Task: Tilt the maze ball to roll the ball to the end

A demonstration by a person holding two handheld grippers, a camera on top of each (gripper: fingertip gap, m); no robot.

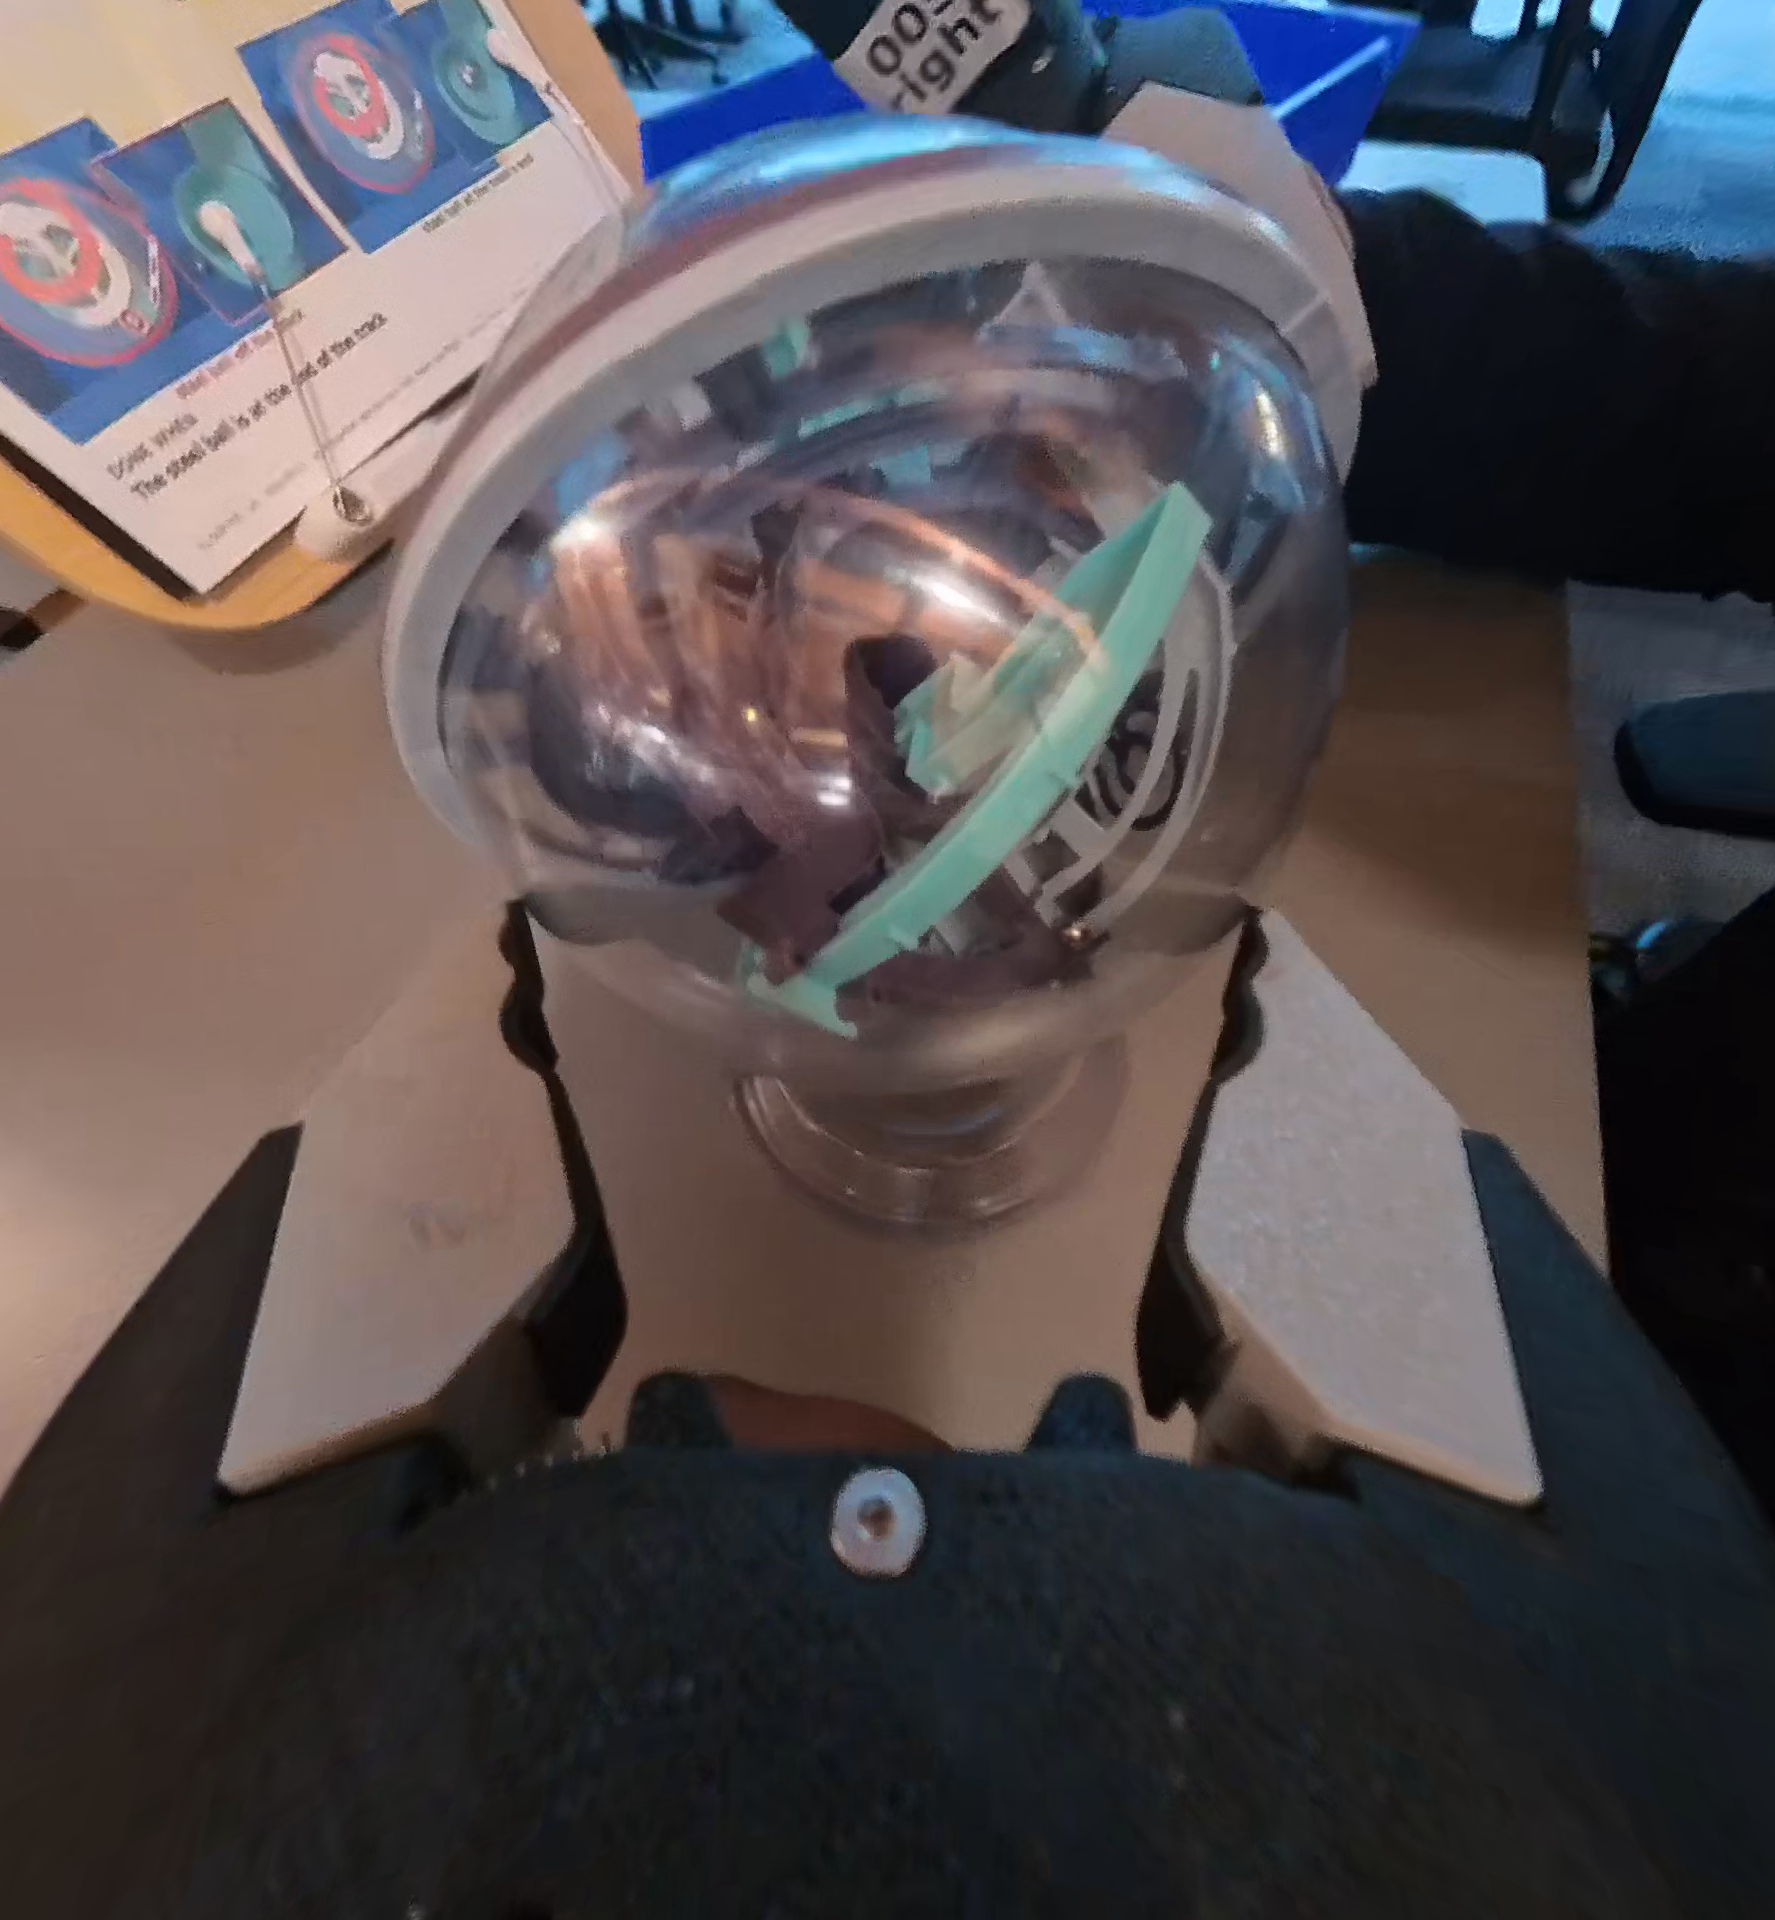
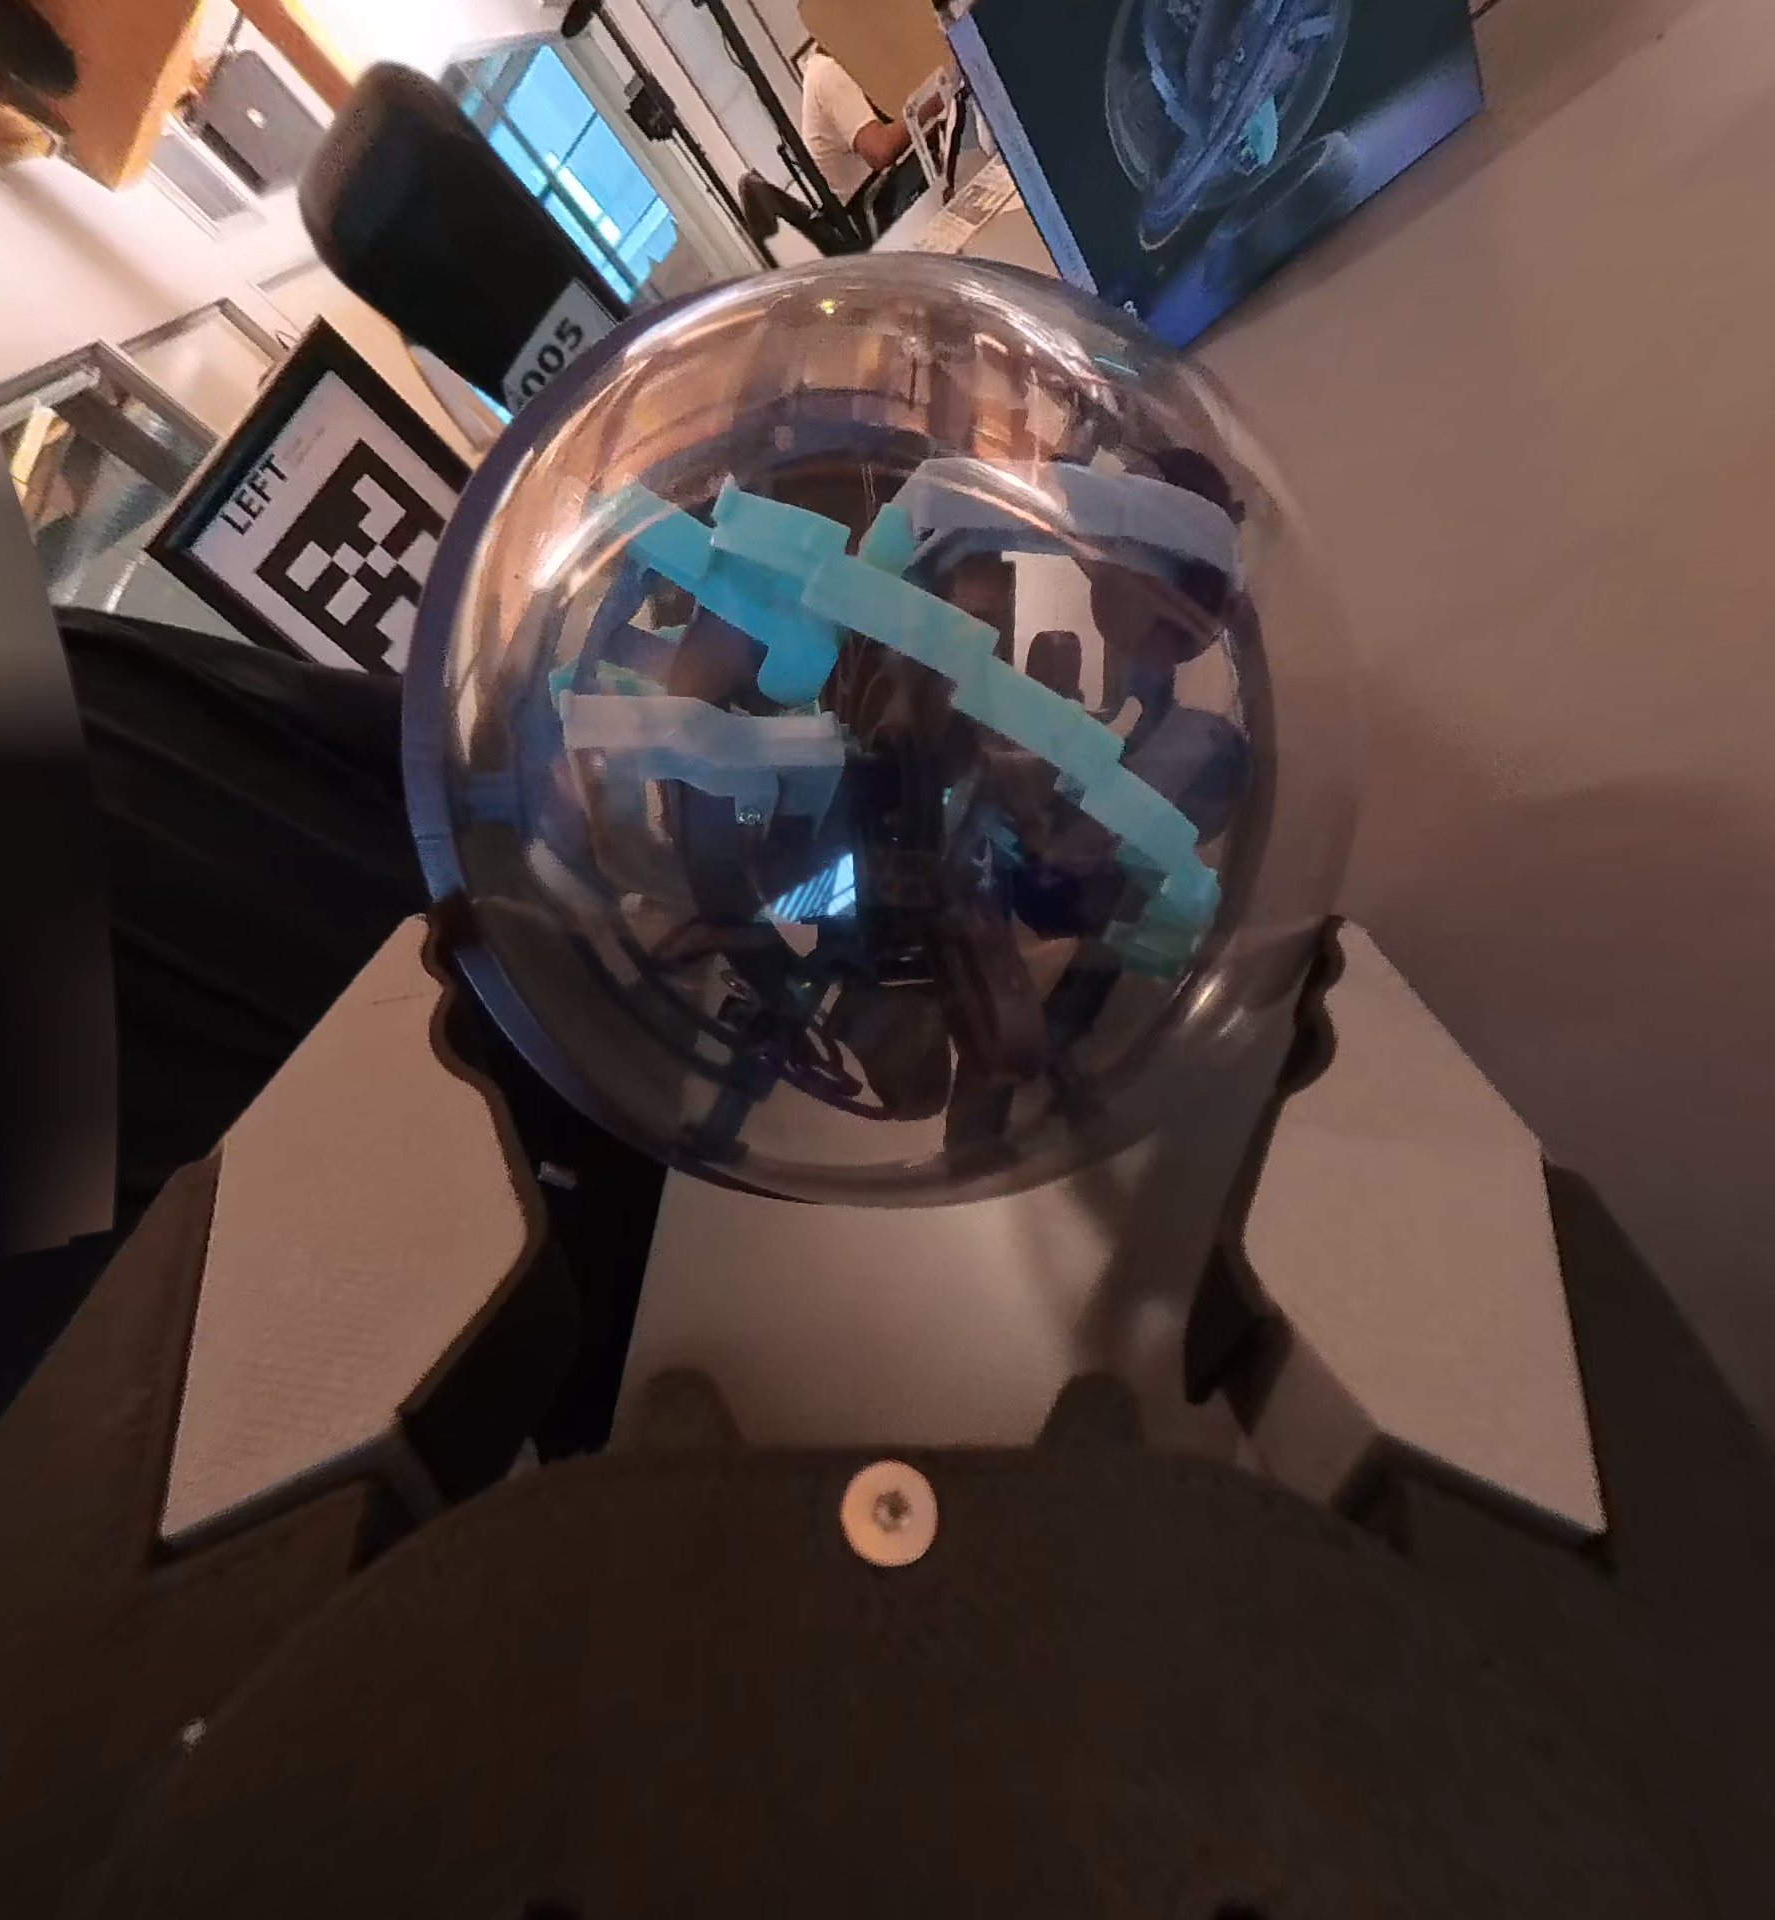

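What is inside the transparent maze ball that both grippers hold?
Inside the maze ball run mint-green tracks, plus grey and dark purple ones. A small steel ball sits low on the right. Glare and overlapping tracks hide the inner route.

- The clear plastic maze ball with a grey equator ring (image 1: pixel 867 582) sits between the two fingers of the left gripper (image 1: pixel 878 935), touching both near their tips.
- In the right wrist view, the maze ball (image 2: pixel 841 727) likewise sits between the fingers of the right gripper (image 2: pixel 883 935), touching both.
- A mint-green curved plastic track (image 1: pixel 1028 758) lies inside the maze ball.
- A small steel ball (image 1: pixel 1077 934) rests inside it, low on the right.
- A clear round plastic stand (image 1: pixel 904 1153) stands on the beige table (image 1: pixel 187 883), under the maze ball.
- A printed instruction sheet with photos (image 1: pixel 239 291) lies behind and left of the maze ball.
- A blue printed box (image 2: pixel 1236 156) stands behind the maze ball, to its right.
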